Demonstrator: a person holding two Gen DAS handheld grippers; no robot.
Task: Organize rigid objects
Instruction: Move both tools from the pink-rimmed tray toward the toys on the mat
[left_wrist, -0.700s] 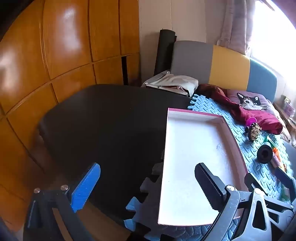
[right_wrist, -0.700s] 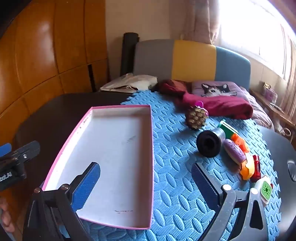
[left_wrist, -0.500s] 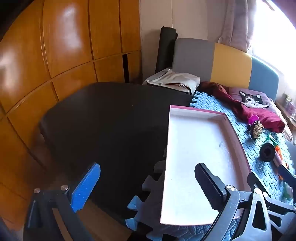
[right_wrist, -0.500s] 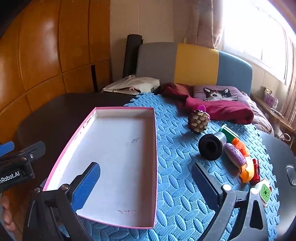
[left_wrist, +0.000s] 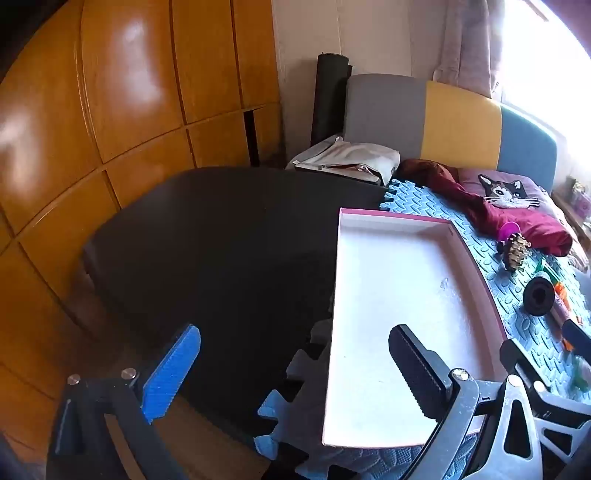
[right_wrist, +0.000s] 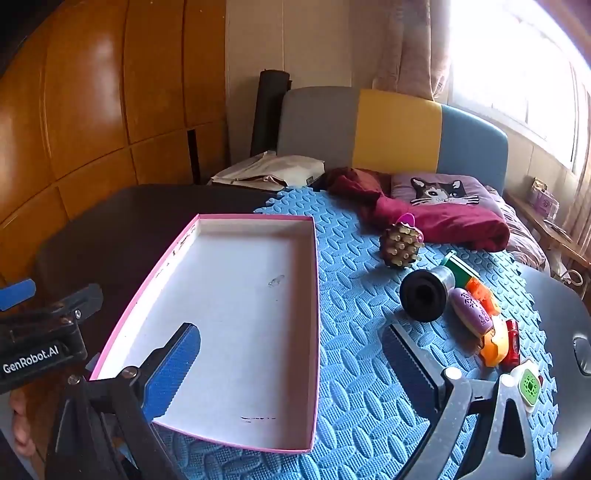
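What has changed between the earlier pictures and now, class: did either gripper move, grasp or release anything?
Only the viewpoints shifted slightly; nothing was grasped or released. The left gripper and right gripper stay wide open and empty. The pink-rimmed tray remains empty on the blue foam mat, and the black roll and small toys lie unmoved beside it.

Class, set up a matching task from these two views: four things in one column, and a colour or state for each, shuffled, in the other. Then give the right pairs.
Things:
1. tray
2. foam mat
3. black cylinder
4. right gripper

States:
A. lying on its side
B. blue, interlocking edges
C. open, holding nothing
D. pink-rimmed, nothing inside

Pairs: 1-D, 2-B, 3-A, 4-C
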